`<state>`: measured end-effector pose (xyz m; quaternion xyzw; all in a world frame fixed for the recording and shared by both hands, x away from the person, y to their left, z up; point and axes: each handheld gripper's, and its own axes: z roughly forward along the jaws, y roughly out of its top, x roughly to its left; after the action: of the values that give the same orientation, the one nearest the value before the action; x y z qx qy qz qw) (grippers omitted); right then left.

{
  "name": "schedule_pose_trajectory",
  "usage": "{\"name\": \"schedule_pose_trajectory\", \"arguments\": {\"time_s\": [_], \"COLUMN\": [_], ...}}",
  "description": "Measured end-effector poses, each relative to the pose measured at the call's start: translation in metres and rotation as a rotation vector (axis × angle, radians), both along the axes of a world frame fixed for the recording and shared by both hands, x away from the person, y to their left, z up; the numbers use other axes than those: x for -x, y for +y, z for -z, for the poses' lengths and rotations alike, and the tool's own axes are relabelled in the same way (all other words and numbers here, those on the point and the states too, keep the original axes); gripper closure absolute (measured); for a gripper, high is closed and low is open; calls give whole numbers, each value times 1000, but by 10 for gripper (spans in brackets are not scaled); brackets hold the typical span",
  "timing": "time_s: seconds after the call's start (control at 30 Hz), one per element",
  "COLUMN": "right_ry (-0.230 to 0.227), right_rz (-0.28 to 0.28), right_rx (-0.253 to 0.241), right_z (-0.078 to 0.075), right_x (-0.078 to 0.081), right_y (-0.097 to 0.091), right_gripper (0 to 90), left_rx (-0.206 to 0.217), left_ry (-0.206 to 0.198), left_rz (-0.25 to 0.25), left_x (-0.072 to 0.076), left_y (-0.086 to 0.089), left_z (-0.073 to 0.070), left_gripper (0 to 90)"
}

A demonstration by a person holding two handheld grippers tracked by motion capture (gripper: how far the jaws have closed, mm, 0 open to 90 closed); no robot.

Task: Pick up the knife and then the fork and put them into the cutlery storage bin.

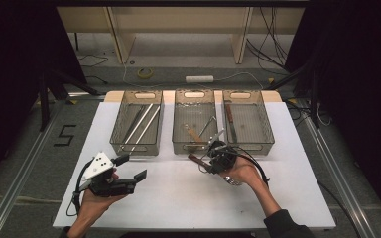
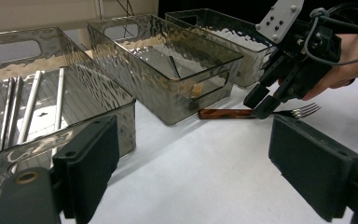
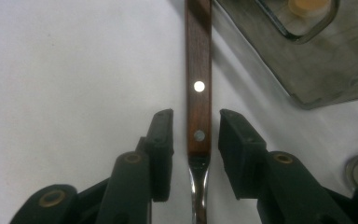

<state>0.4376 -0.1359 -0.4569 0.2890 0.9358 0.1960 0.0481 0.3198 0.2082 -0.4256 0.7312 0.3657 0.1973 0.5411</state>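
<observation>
Wood-handled steel fork point(image 3: 199, 100) lying flat on the white table point(image 1: 178, 198), just in front of the middle smoked-plastic bin point(image 1: 194, 124)

Right gripper point(image 3: 196, 140) straddles it where handle meets metal neck, jaws apart with gaps on both sides, not pressing yet. Left gripper point(image 2: 196, 163) hangs wide open and empty. I'd guess the fork is light, stiff and low-lying; the riveted wood looks grippier than the slick steel. No brand visible, just a black "5" point(image 1: 64, 135) on the floor.
</observation>
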Motion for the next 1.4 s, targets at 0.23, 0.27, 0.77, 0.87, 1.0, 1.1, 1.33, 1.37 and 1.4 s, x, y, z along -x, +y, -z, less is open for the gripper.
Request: {"name": "schedule_pose_trajectory", "arguments": {"time_s": [0.23,0.27,0.77,0.87,1.0,1.1,1.33,1.37,1.4], "right_ry": [3,0,1,11,36,51,71,72,71], "right_rz": [-6,-10,-12,-22,-20,-25,-24,-22,-29], "right_rx": [27,33,85,94,97,108,123,121,124], "right_z": [4,4,3,2,2,1,0,0,0], "right_x": [-1,-1,-1,-2,-2,-1,0,0,0], "right_y": [3,3,9,9,7,5,2,2,2], "right_gripper": [707,711,772,772,774,774,773,773,771], "left_rx": [-8,-8,-11,-10,-11,-14,-13,-12,-14], "left_ry": [0,0,1,3,-2,3,0,0,2], "left_rz": [2,2,4,4,4,3,4,4,4], "left_x": [0,0,1,0,0,0,0,0,0], "left_y": [0,0,-1,-1,-1,-1,-1,-1,-1], "left_z": [0,0,0,0,0,0,0,0,0], "left_gripper": [161,161,161,161,162,162,162,162,162]}}
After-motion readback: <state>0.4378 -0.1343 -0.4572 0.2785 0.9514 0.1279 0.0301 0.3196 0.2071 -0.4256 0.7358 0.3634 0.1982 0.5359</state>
